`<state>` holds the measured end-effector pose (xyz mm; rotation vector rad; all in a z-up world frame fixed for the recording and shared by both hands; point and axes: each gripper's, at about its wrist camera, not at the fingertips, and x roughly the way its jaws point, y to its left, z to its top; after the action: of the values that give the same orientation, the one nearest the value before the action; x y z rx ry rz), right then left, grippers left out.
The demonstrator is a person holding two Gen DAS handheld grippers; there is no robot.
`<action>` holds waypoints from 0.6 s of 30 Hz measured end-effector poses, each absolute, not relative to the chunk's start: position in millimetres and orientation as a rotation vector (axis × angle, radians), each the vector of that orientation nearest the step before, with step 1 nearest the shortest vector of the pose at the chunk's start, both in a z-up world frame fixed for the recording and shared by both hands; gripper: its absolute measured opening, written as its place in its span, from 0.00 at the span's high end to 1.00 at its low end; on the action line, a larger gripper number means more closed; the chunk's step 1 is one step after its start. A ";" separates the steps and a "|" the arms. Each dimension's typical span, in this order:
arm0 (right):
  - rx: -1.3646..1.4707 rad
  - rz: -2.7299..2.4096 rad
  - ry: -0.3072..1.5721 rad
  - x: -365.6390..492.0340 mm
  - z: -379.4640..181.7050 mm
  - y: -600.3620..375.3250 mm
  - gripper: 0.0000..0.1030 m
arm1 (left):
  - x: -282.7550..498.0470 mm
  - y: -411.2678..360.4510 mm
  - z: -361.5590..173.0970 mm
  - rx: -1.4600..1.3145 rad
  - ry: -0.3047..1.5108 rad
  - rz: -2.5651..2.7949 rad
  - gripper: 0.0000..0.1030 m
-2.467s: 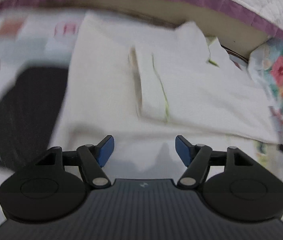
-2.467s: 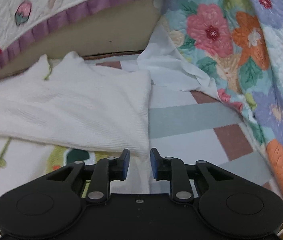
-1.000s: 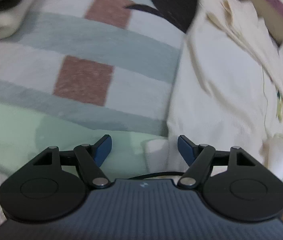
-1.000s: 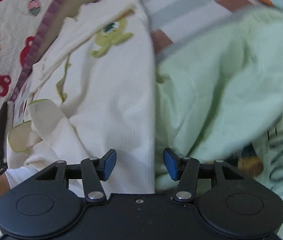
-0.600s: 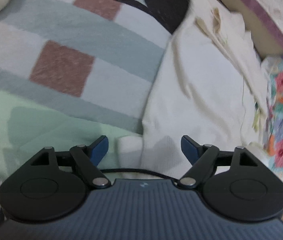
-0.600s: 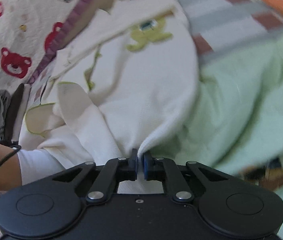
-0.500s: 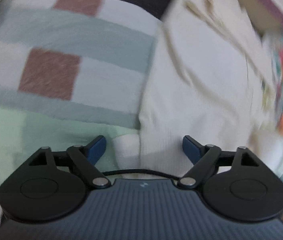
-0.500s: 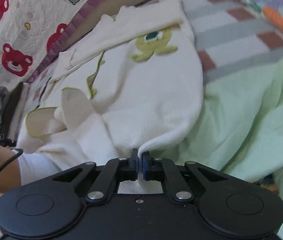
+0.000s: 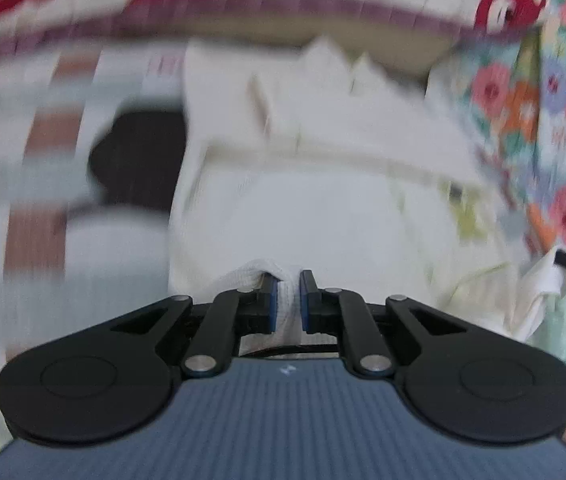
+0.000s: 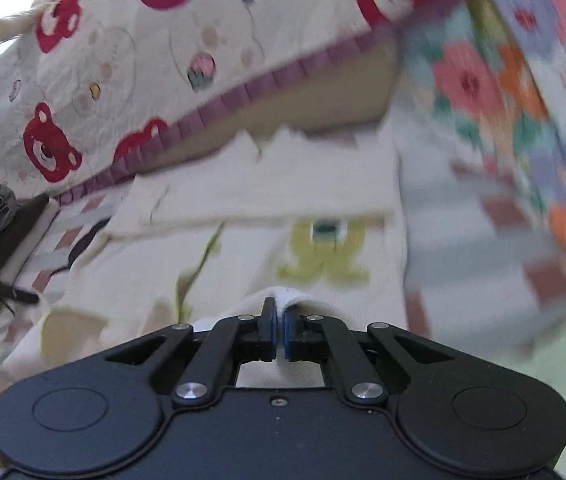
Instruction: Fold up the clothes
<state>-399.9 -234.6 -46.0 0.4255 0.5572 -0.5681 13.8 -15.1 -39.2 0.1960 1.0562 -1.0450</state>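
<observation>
2 grippers are clamped on the near hem of 1 cream garment point(image 10: 323, 248): the left gripper point(image 9: 286, 302) pinches a bunched fold of its cloth between both pads, and the right gripper point(image 10: 279, 332) is closed tight on a thinner ridge of the same hem. The garment lies spread on the striped blanket point(image 10: 483, 264), its far edge just beside the bear-print quilt point(image 10: 163, 60) and its right side near the floral quilt point(image 10: 523, 80). A green frog print point(image 10: 323, 256) faces up ahead of the right gripper.

Judging by both grips on the near edge and the heavy blur in both views, the step in hand looks like carrying the hem up and over toward the far edge for a half fold. To do it well:
- Keep both grippers level and evenly apart, so the hem stays taut and straight.
- Lift high enough that the cloth clears itself and does not drag the layer beneath into wrinkles.
- Lay the hem square onto the far edge, then let go with both together.
- The left grip holds more cloth than the right; that side may land thicker and want smoothing.

Count: 2 grippers, 1 cream garment, 1 frog print, 1 striped blanket, 2 quilts, 1 dark patch point(image 9: 135, 160) left of the garment, too blurred to name.
</observation>
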 end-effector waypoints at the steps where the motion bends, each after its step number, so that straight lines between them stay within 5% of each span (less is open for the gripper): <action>1: 0.393 -0.570 0.549 -392.6 -40.0 -243.5 0.96 | 21.1 -27.1 -33.9 0.192 1.024 -1.041 0.90; 8: 0.219 -0.640 0.510 -341.3 -13.5 -323.0 0.96 | 74.6 -107.4 -24.9 0.187 0.868 -0.970 0.89; 11: 0.221 -0.753 0.534 -315.9 -23.6 -364.0 0.94 | 90.1 -121.5 -51.5 0.191 0.905 -0.909 0.76; 15: 0.315 -0.802 0.599 -296.1 -46.9 -386.5 0.69 | 98.7 -110.6 -78.1 0.156 0.951 -0.895 0.58; 18: 0.346 -0.801 0.629 -285.5 -58.5 -386.8 0.59 | 97.6 -87.2 -83.6 0.161 0.911 -0.929 0.56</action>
<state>-285.5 -386.8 -58.5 0.3459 0.6286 -0.8012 97.6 -87.2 -83.6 0.1610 0.9110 -0.9293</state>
